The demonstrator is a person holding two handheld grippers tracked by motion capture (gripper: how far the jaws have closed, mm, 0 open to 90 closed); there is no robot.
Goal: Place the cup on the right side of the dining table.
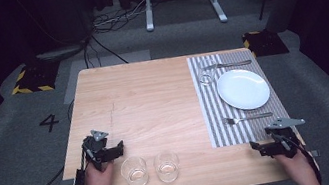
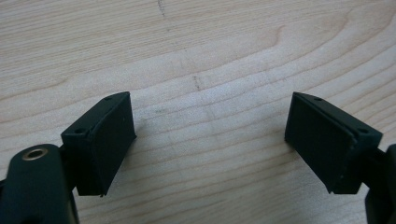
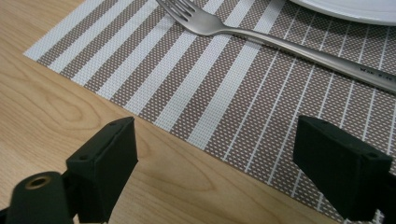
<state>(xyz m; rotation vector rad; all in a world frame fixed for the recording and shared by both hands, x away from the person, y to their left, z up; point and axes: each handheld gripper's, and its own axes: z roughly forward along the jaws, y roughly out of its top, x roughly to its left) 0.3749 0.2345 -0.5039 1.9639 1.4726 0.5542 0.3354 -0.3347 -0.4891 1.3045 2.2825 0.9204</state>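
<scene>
Now we are holding the left gripper (image 1: 117, 149) wide open just left of the near glasses (image 1: 135, 172), right gripper (image 1: 258, 147) gaping over the placemat (image 3: 224, 93) corner, below the fork (image 3: 261, 37).

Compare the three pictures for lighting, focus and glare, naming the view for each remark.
High view: table evenly lit, surroundings dark, glasses faint. Left gripper view: wood grain sharp, soft shadows beside the left gripper. Right gripper view: fork shows glare, plate bright, near placemat crisp.

Plate (image 3: 355, 8) & fork (image 3: 280, 44) handle cut off by right claw view's edge.
</scene>
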